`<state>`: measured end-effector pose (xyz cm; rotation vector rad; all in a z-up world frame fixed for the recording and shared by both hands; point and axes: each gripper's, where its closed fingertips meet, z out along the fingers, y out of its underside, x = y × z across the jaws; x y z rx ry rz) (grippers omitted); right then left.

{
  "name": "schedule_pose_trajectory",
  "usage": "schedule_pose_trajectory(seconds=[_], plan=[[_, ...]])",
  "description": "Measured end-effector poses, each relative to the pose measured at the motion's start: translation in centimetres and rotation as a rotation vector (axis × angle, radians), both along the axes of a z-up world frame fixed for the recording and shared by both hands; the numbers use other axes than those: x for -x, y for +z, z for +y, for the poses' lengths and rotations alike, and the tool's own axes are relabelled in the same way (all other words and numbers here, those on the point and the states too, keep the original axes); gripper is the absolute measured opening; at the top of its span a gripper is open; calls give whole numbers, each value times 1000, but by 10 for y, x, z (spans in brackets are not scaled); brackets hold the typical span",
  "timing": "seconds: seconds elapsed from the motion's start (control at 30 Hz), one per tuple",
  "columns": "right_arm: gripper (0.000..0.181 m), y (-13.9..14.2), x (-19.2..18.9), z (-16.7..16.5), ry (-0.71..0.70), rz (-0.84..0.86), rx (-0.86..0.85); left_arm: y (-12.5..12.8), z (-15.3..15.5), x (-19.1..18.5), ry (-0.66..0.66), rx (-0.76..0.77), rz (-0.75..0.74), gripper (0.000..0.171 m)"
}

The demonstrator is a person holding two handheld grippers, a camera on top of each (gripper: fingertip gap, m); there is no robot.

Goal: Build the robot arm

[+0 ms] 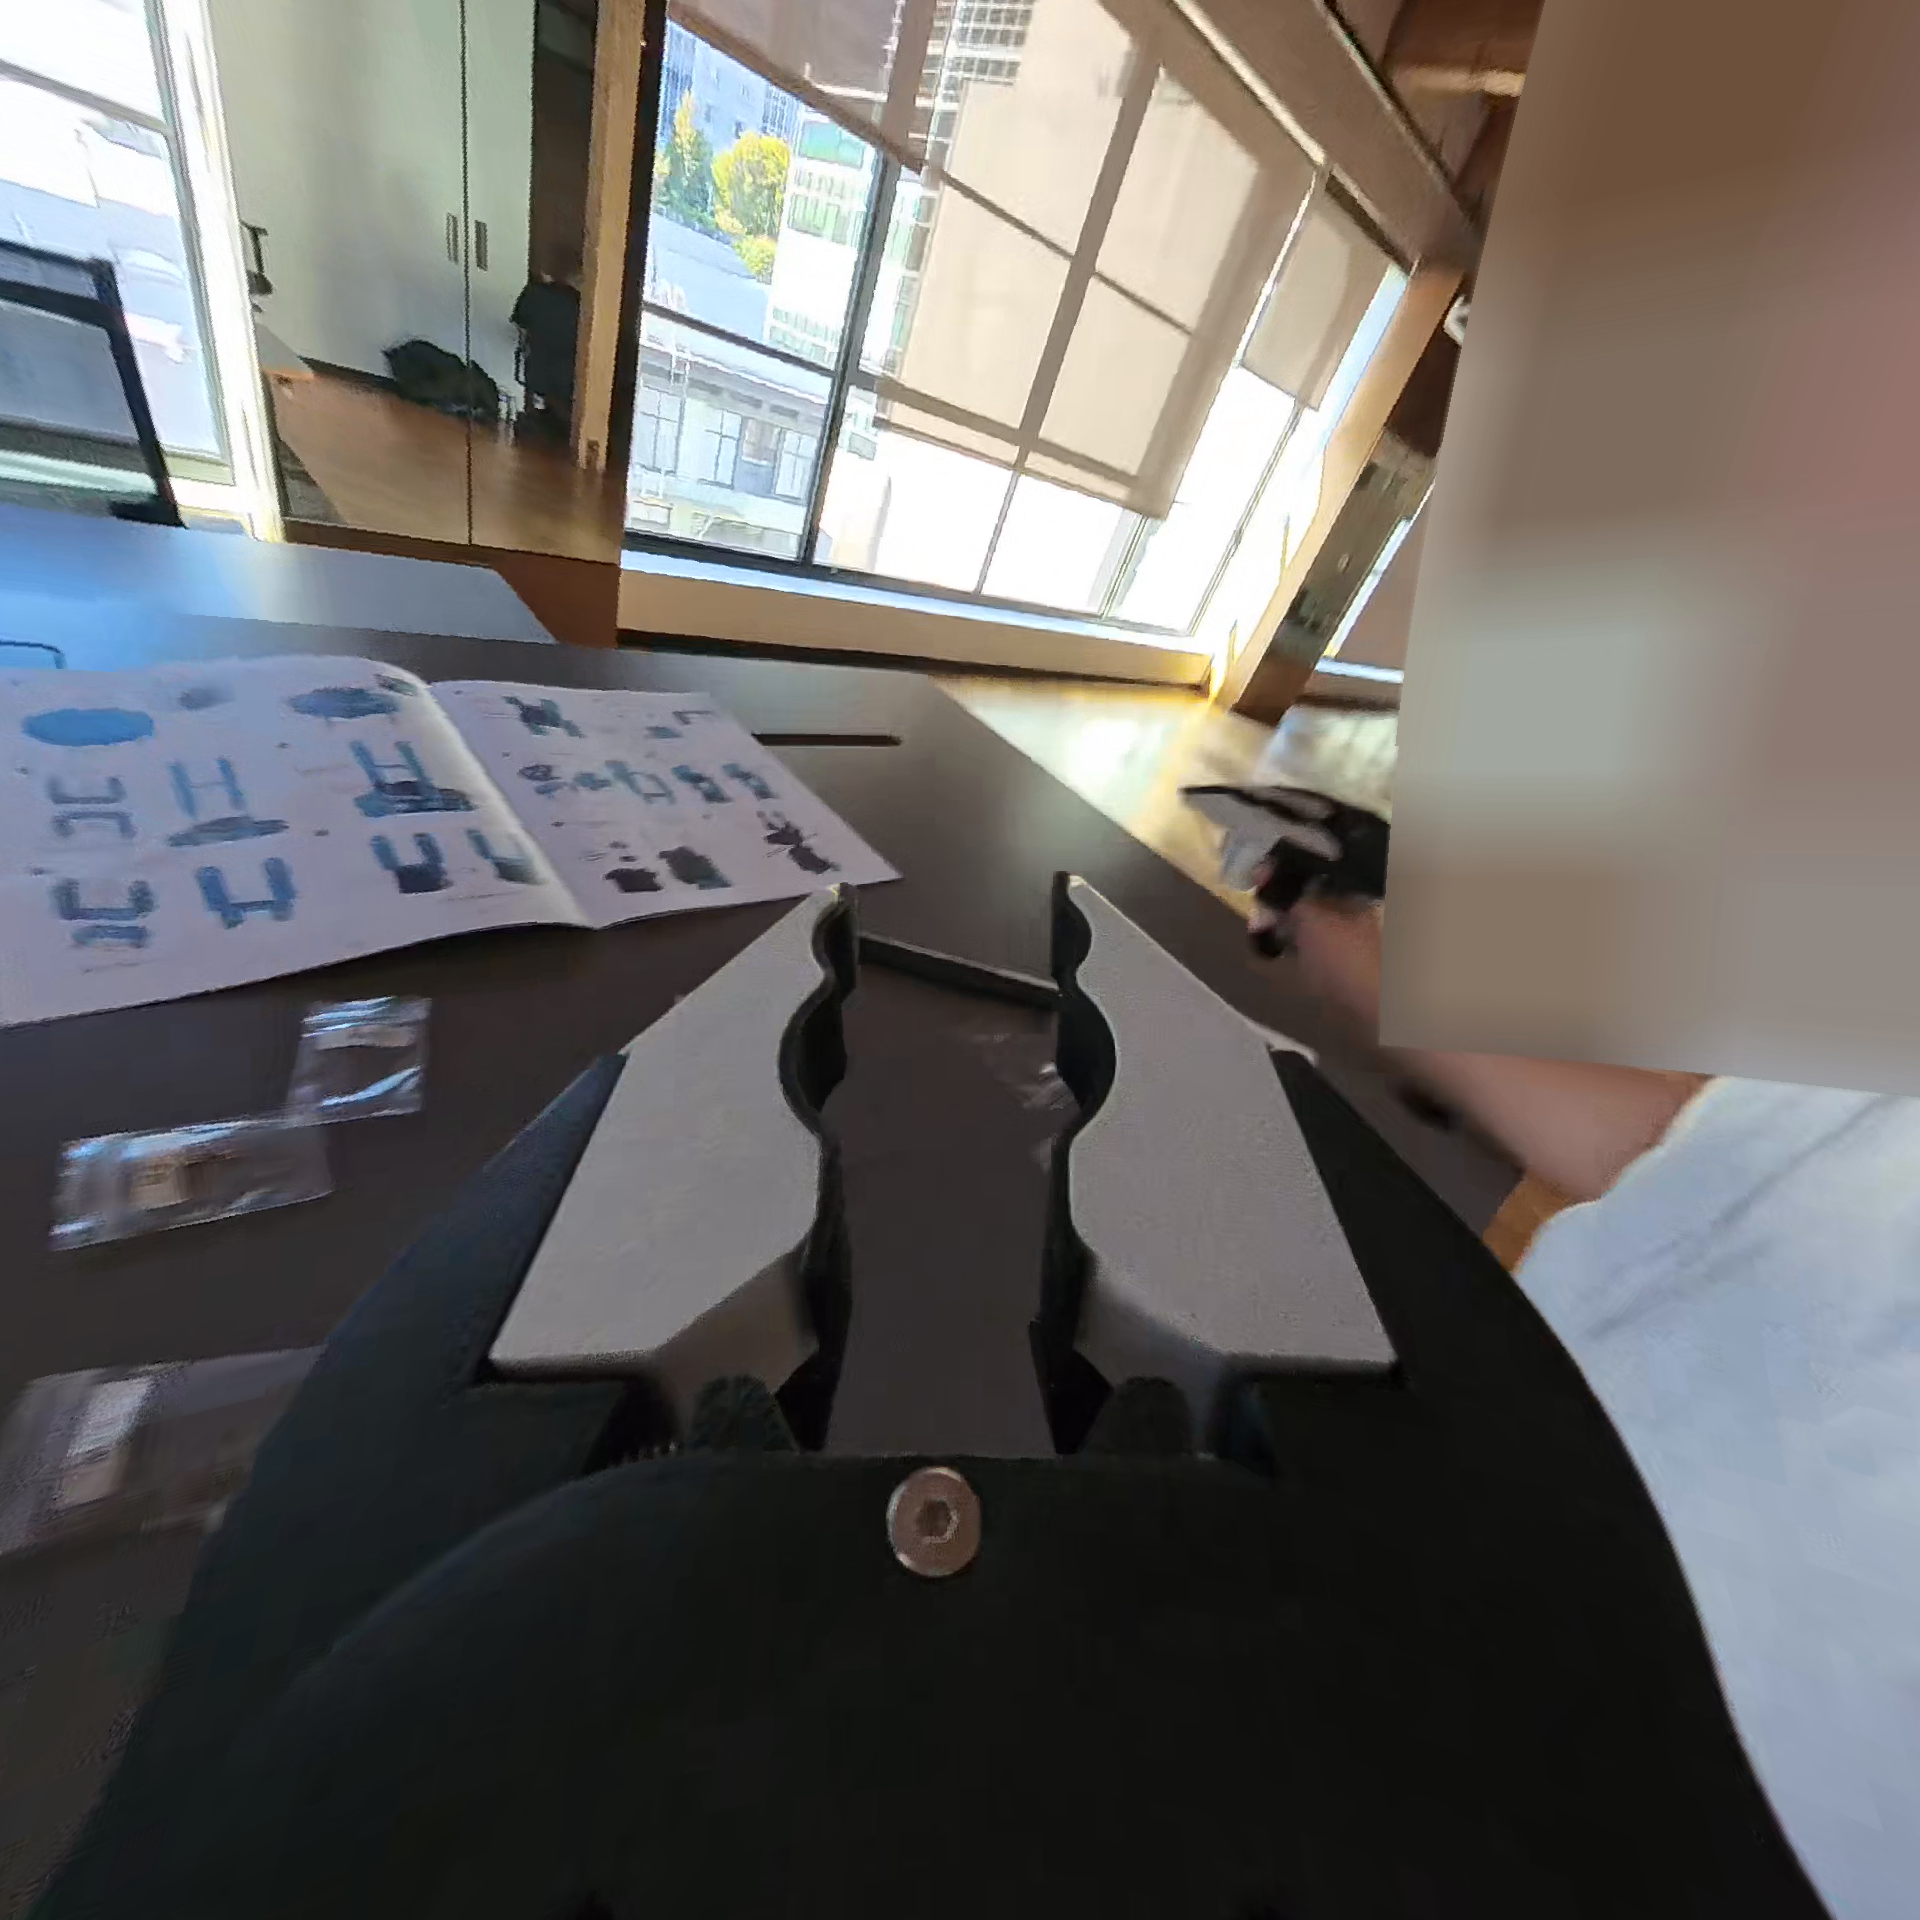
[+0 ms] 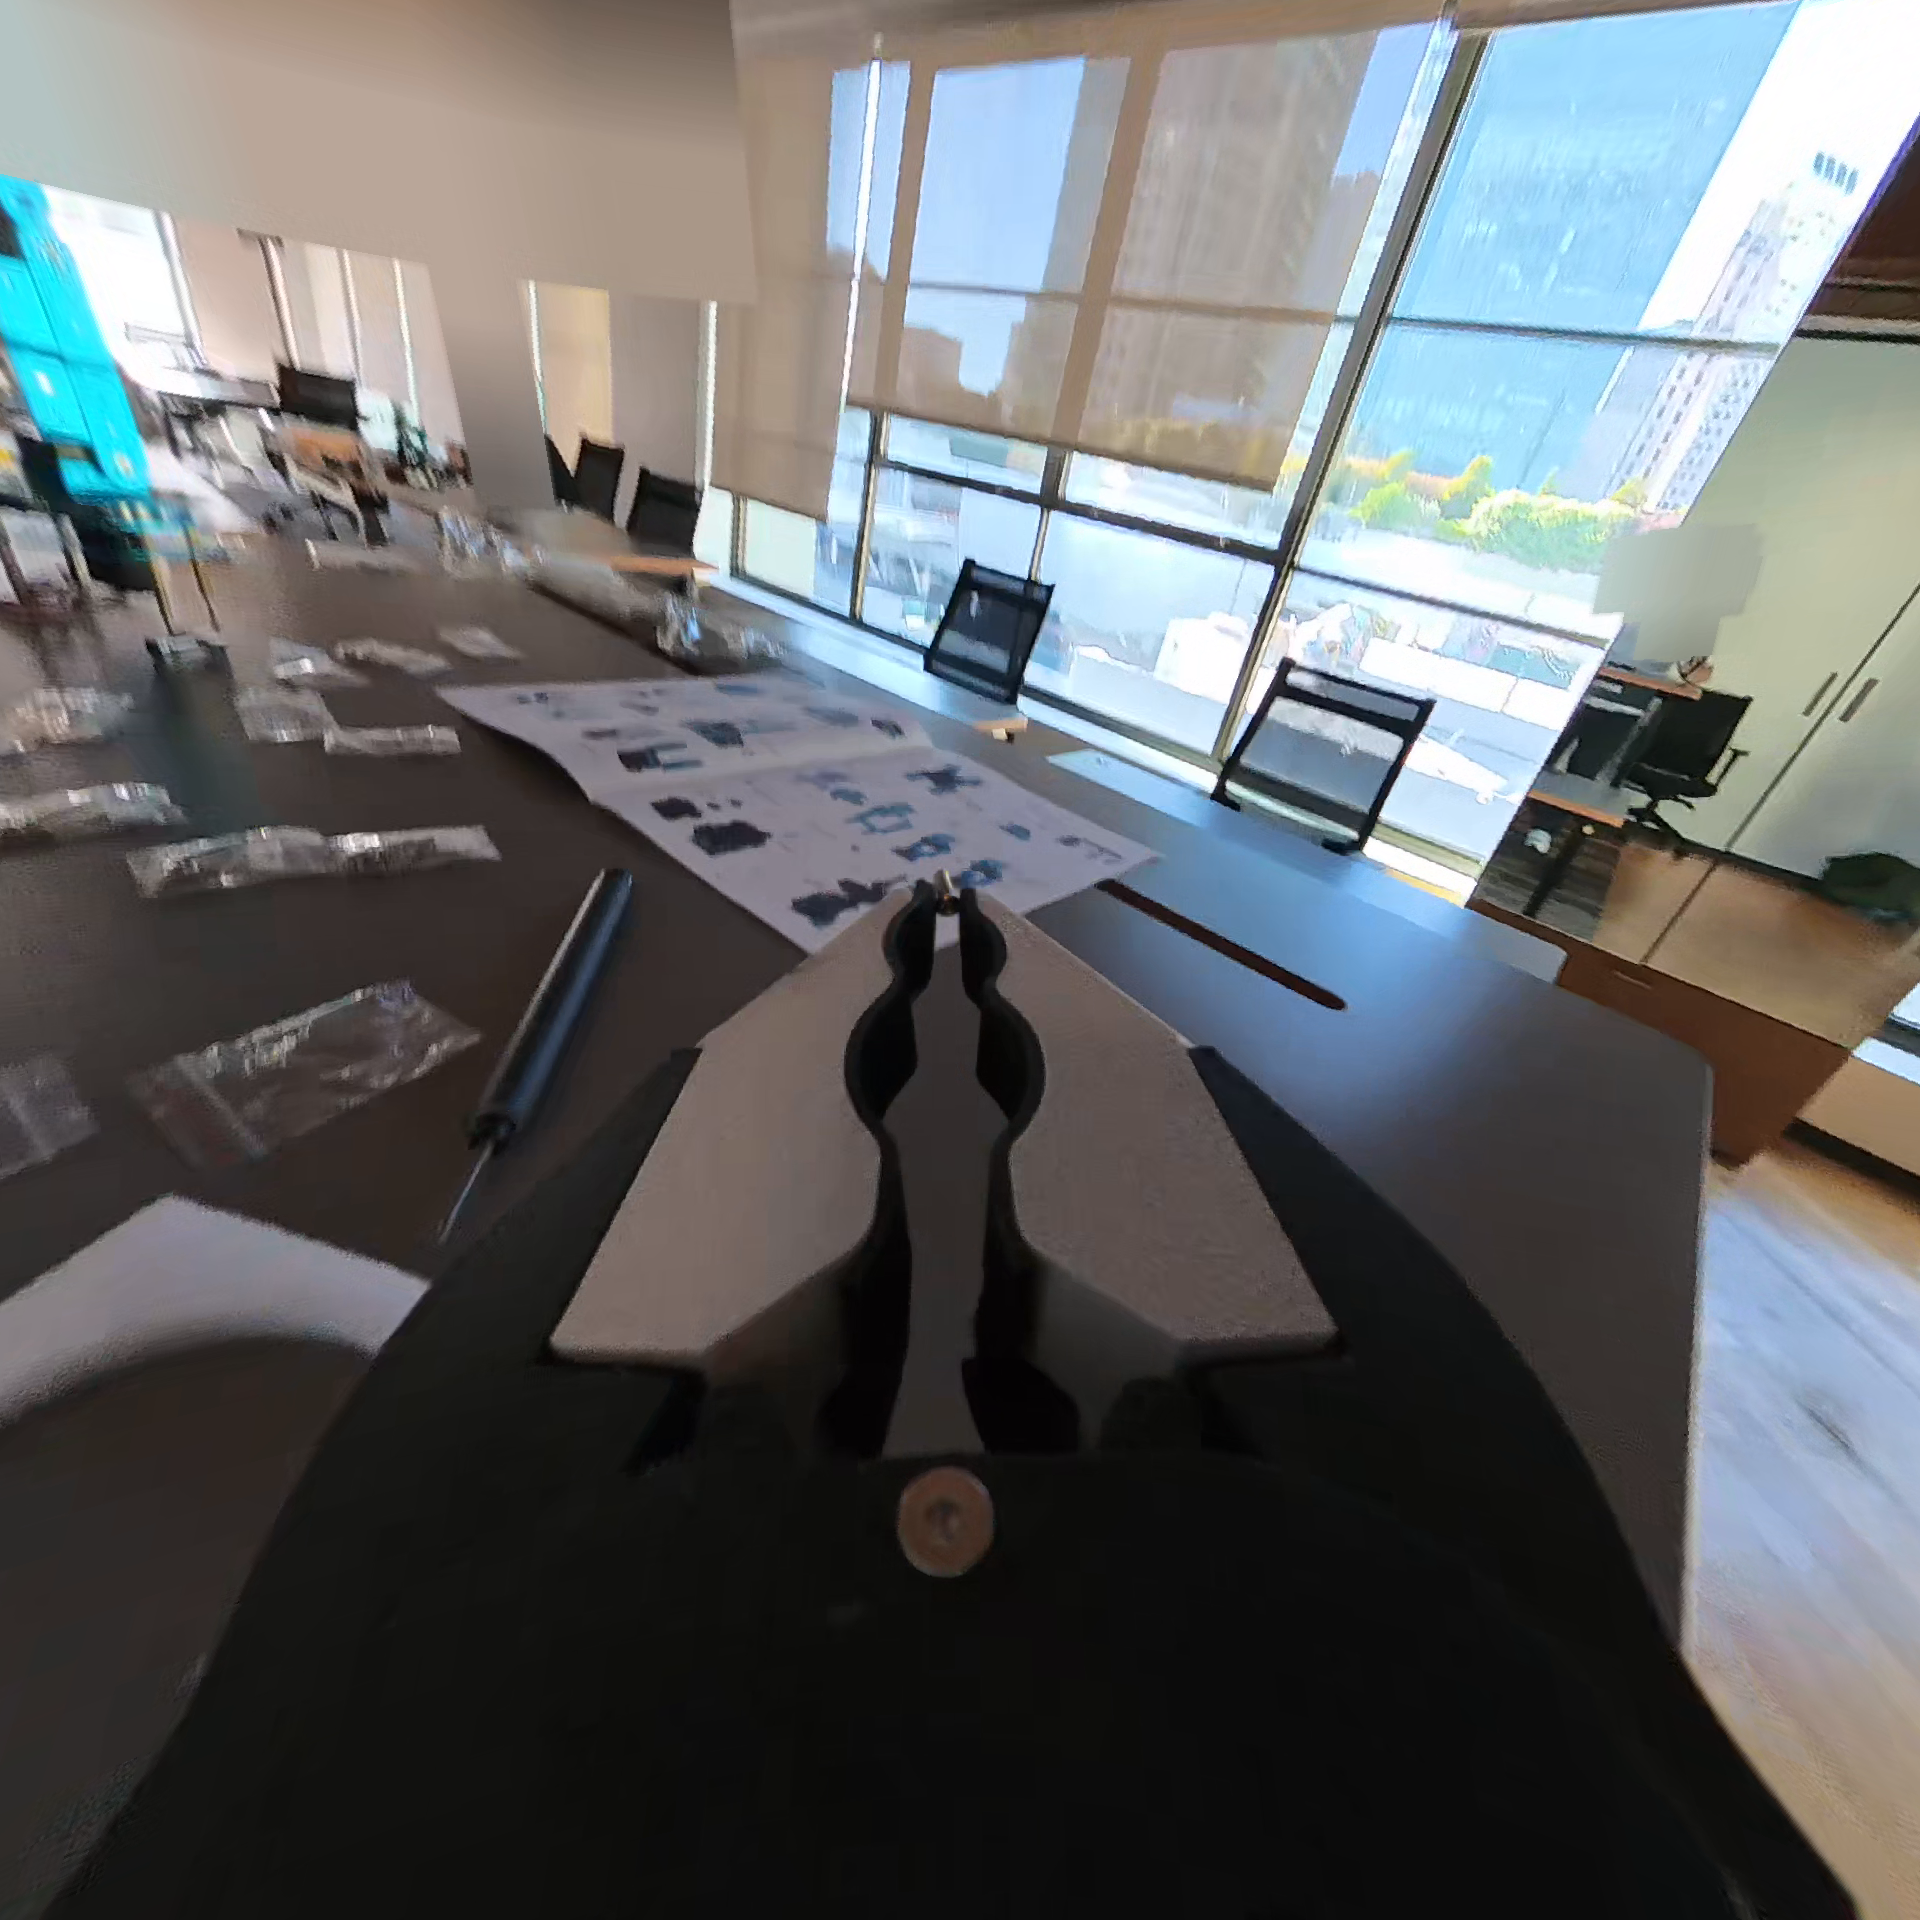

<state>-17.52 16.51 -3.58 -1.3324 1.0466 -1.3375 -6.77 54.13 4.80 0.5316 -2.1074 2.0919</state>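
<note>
Right tongs (image 2: 943,902) clenched on a tiny brass-coloured metal part (image 2: 945,889), maybe a screw or standoff, too small to tell; only its shiny tip pokes out between the black tips, held above the worktop (image 2: 1403,1143) near the open instruction booklet (image 2: 790,769). Left tongs (image 1: 951,904) released, jaws well apart, nothing between them, hovering over the same worktop (image 1: 935,790). Both tongs: matte grey wedge-shaped finger plates with wavy black rubbery inner edges, black grainy plastic body, one silver hex-socket bolt at the base. Worktop is dark brown, smooth, matte, with a long narrow slot near the far edge. The booklet (image 1: 416,821) is white paper, lying flat and open, printed with blue and black diagrams, just beyond the left tongs to their left. Clear crinkly plastic zip bags (image 2: 301,1060) of small parts are scattered across the worktop left of the right tongs; a few more bags (image 1: 192,1174), blurred, sit left of the left tongs. A slim black screwdriver (image 2: 556,1029) with a thin metal shaft lies on the worktop just left of the right tongs, between the bags and the booklet. A white sheet corner (image 2: 187,1309) sits at lower left. The other gripper (image 1: 1288,852) shows blurred at right in the left wrist view, beside a bare forearm (image 1: 1507,1122) and a light sleeve (image 1: 1766,1403).
</note>
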Motion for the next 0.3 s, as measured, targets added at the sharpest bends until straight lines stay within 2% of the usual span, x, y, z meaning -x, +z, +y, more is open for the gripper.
schedule_pose_trajectory(seconds=[0.07,0.17,0.3], plan=[[2,4,-9,0,23,-57,-71,11,-9,3,28,-10,1,36],[2,-9,-15,6,87,-36,-185,25,-21,2,92,-30,-51,39],[3,-18,-26,-2,116,-9,-299,34,-44,4,96,-2,-58,49]])
